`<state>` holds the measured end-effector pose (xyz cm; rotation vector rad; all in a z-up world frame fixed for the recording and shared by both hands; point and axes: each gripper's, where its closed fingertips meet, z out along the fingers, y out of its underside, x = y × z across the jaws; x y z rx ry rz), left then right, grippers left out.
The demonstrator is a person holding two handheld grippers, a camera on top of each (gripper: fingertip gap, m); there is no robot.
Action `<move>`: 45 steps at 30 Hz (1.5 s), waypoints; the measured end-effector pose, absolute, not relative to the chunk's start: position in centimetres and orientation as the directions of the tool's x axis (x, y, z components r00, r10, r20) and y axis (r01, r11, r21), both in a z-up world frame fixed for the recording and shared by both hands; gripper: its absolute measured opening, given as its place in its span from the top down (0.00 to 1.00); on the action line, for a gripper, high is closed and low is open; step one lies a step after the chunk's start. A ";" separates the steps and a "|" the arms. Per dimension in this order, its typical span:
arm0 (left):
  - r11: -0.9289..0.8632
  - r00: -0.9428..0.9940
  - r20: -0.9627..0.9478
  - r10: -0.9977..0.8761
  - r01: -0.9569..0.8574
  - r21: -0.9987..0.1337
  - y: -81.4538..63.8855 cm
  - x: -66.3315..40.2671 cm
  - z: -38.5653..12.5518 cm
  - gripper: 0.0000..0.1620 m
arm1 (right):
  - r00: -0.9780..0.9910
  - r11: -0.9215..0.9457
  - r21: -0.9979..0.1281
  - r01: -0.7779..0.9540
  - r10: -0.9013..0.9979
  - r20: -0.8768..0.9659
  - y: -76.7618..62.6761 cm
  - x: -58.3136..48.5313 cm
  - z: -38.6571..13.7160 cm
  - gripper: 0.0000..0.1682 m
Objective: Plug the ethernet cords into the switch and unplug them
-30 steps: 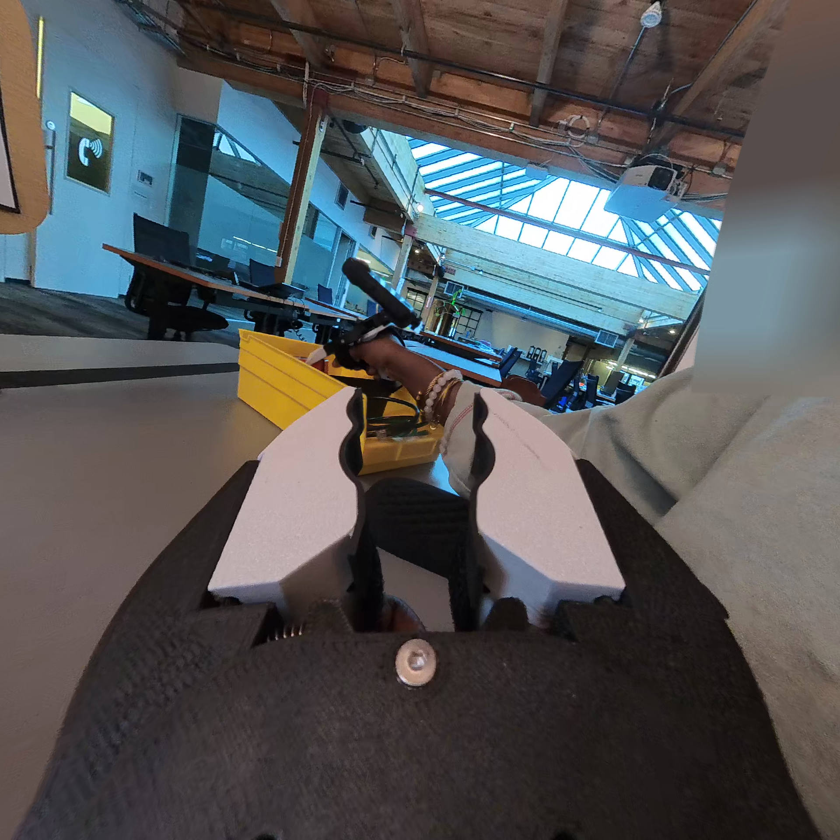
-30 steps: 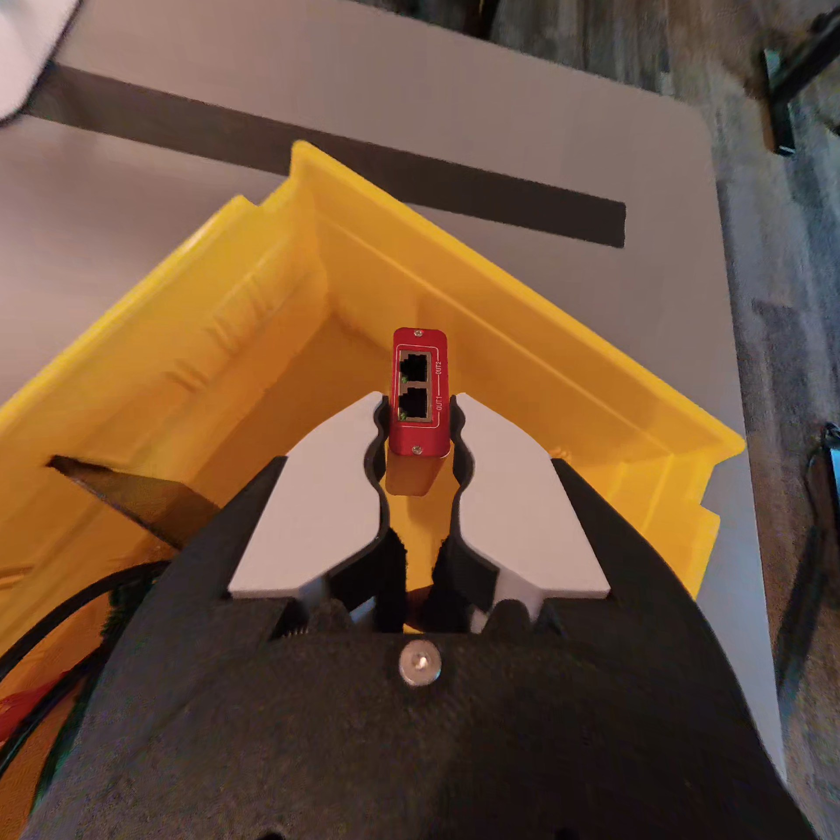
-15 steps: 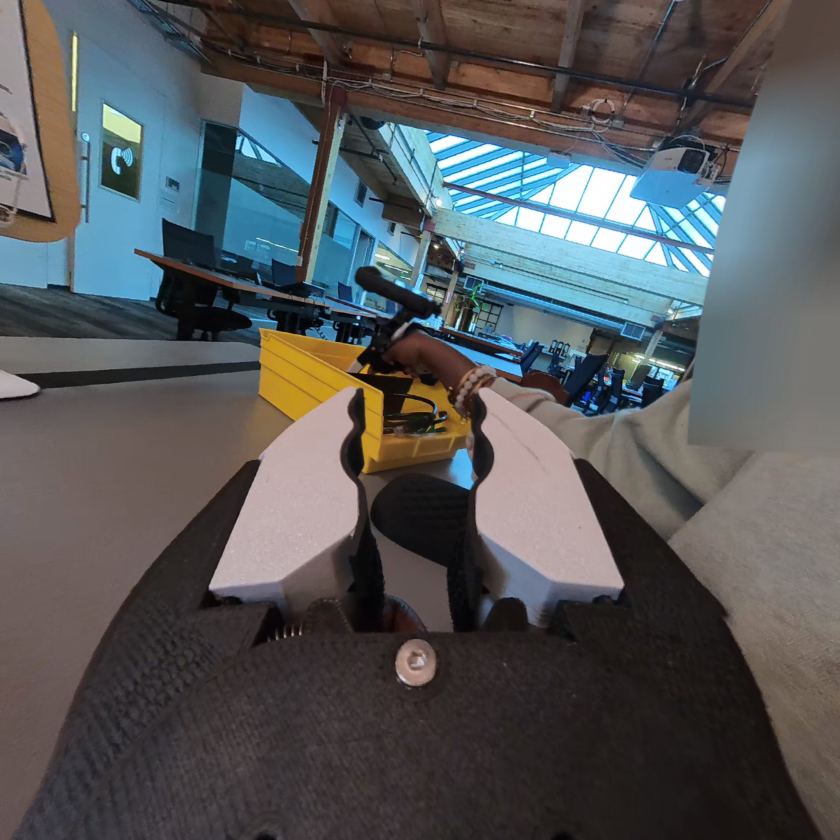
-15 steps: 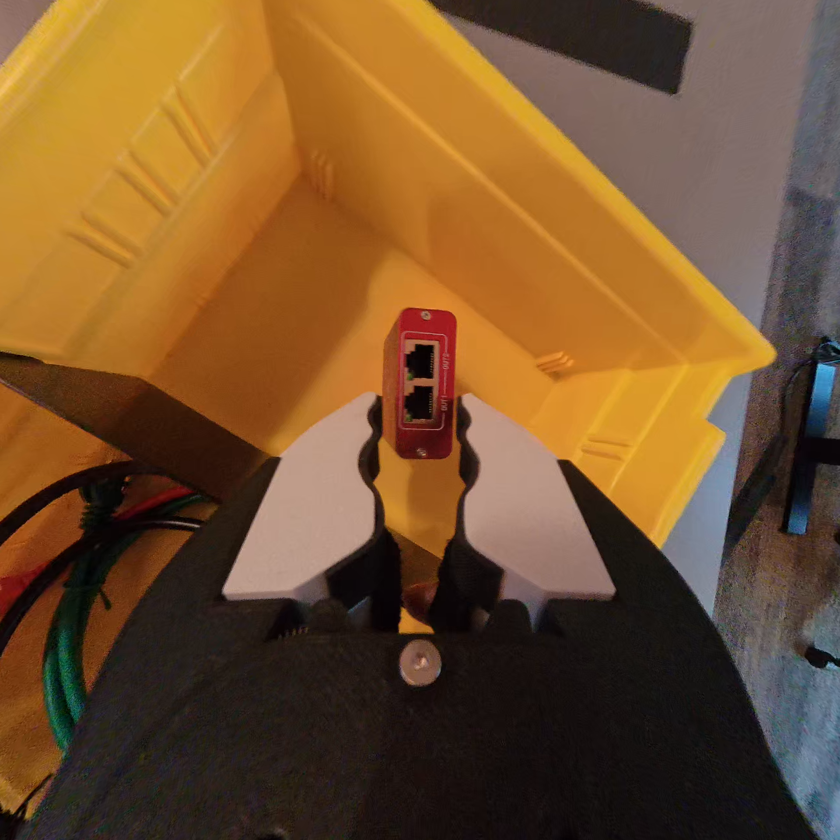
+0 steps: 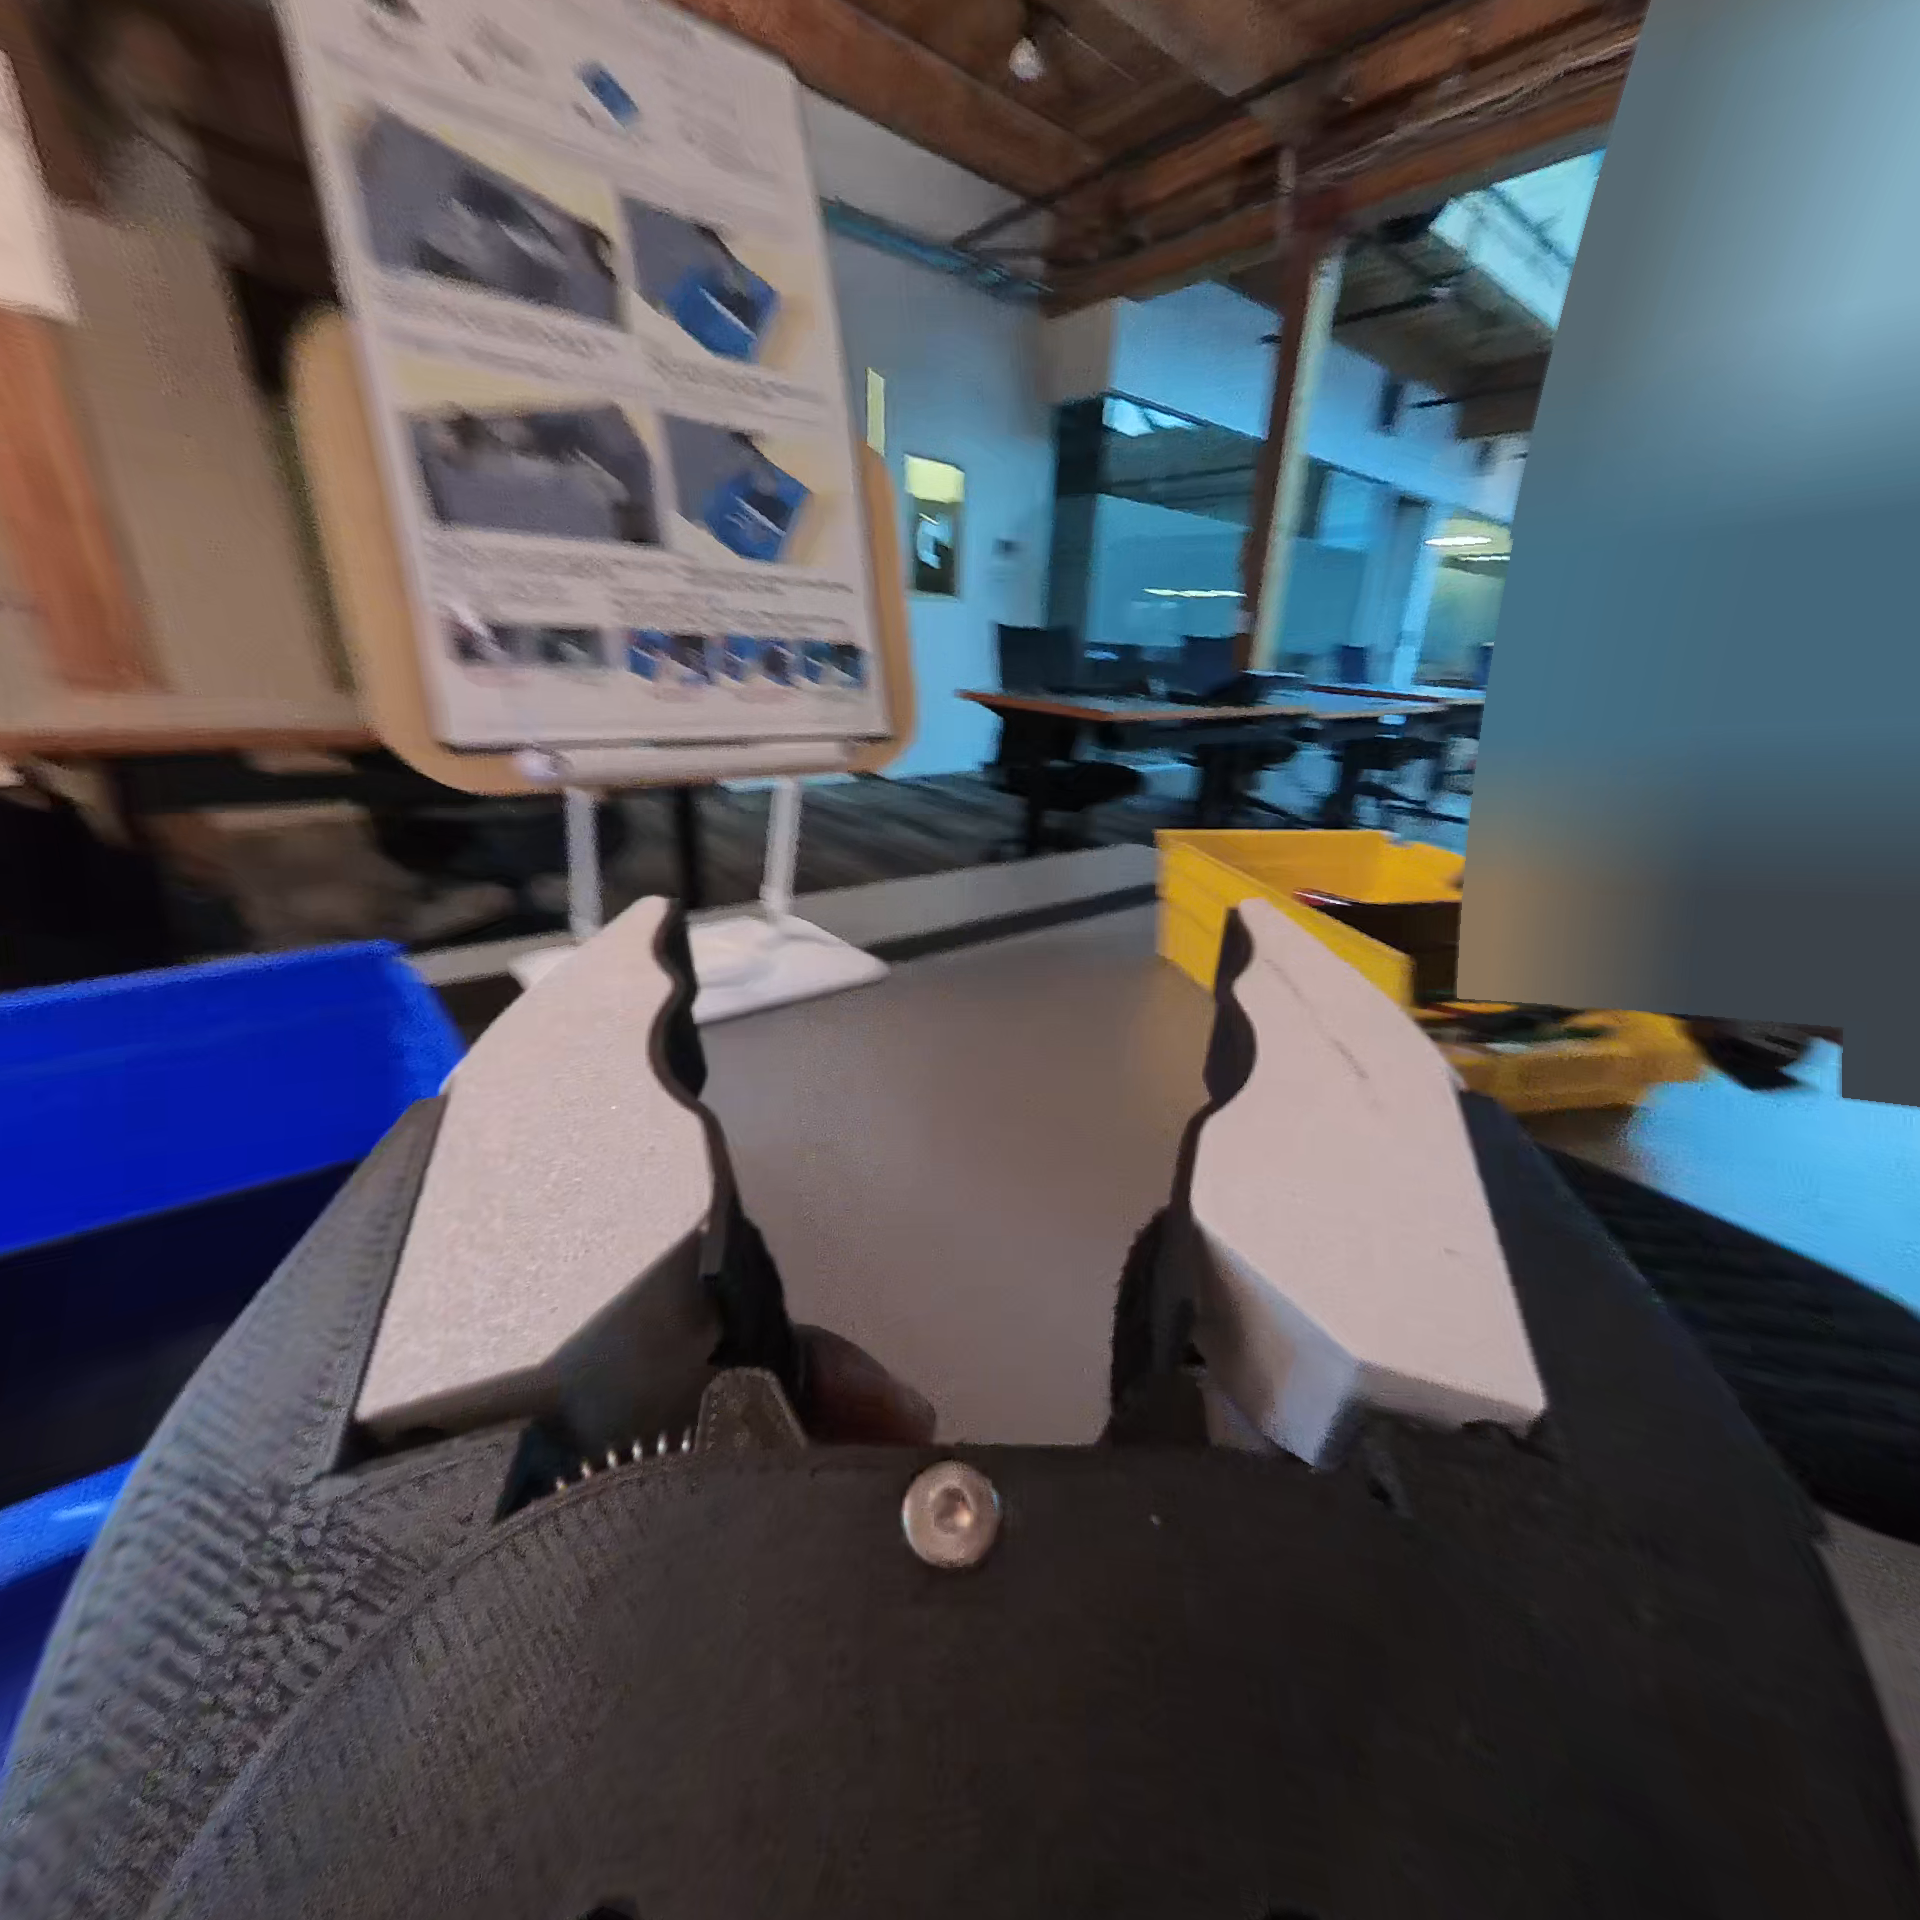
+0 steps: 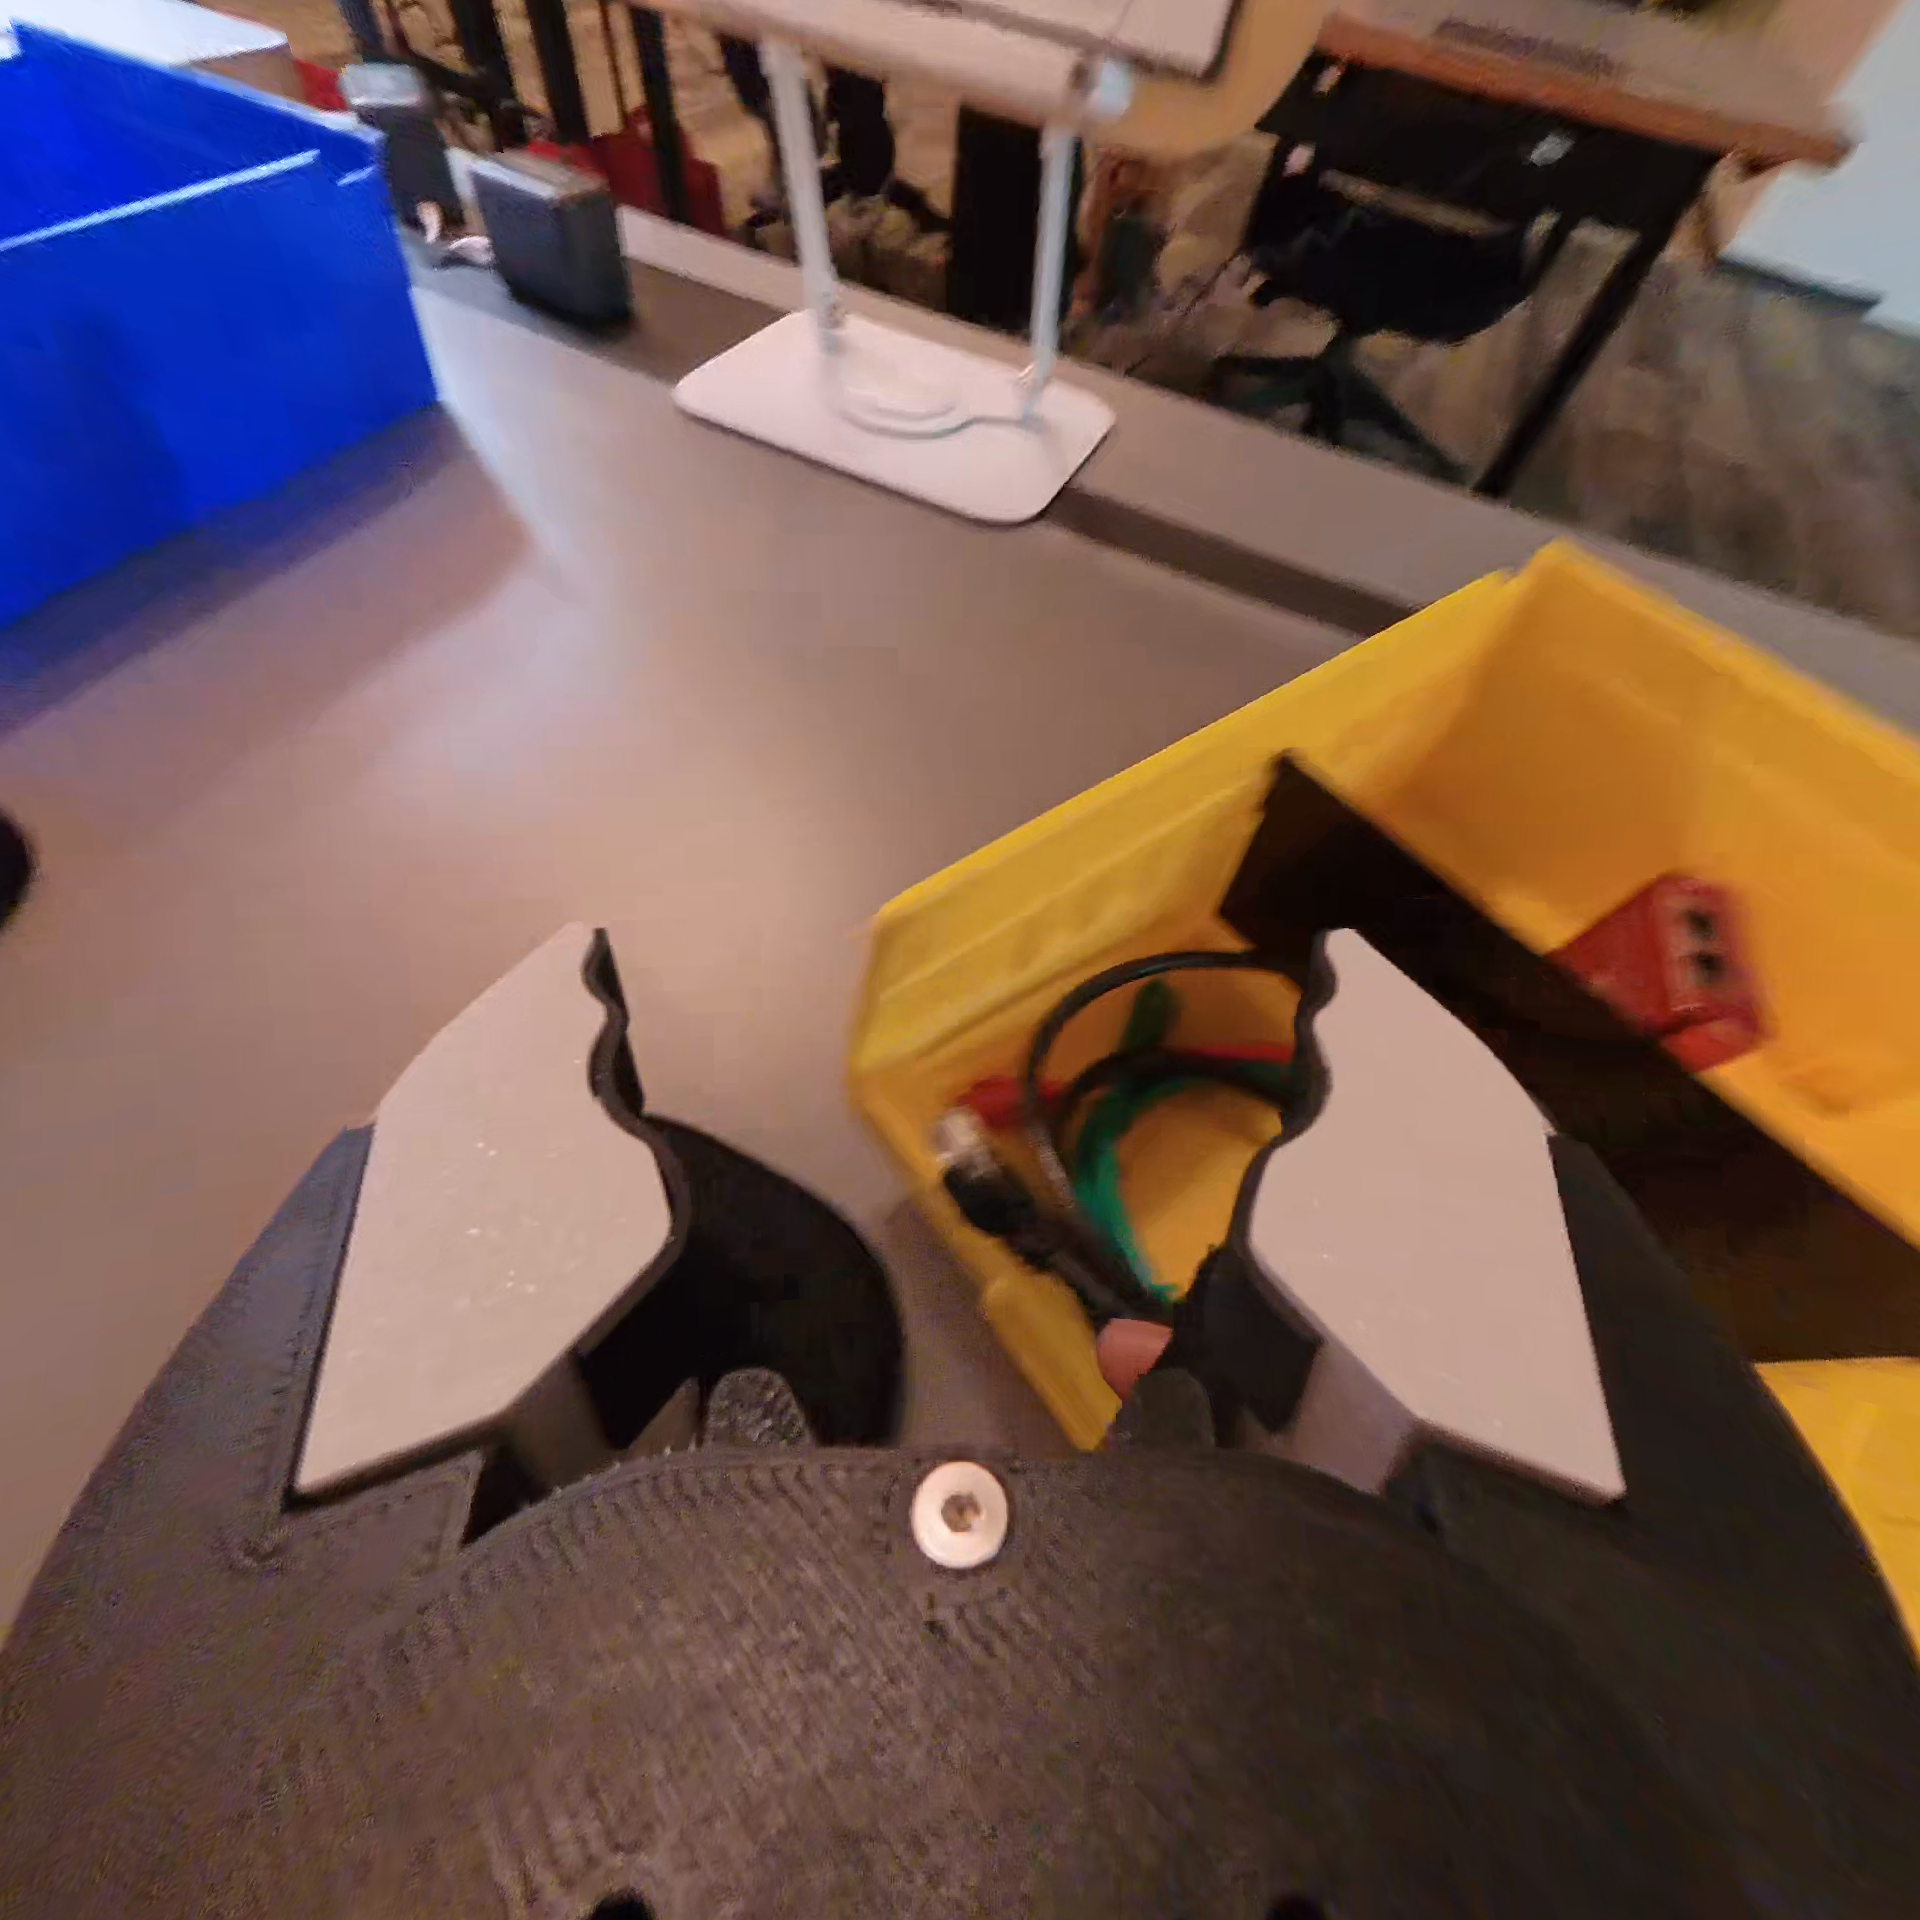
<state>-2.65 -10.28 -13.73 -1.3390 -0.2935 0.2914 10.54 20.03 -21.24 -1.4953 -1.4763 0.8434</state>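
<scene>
The right gripper's right finger [image 6: 1382, 1195] covers part of the ethernet cords [image 6: 1112, 1122]. The black divider [image 6: 1455, 935] hides the red switch's [image 6: 1662, 977] lower edge. Ahead of the left gripper, the instruction sheet [image 5: 592, 364] is motion-blurred.

We see yellow bin [image 6: 1091, 894], black divider [image 6: 1455, 935] inside. Red switch [image 6: 1662, 971]. Cords [image 6: 1122, 1101] green, red, black. Blue bin [image 6: 197, 343]. Table [image 6: 623, 727] grey, dark stripe. White stand [image 6: 904, 426]. Our grippers black, fingers [image 6: 488, 1205] light grey.
</scene>
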 end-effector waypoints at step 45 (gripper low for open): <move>-0.336 0.520 -0.309 0.796 -0.045 -0.941 -15.1 -11.8 -23.7 0.98 | -0.355 0.467 -0.750 0.468 0.877 0.324 3.2 -0.5 -27.6 0.78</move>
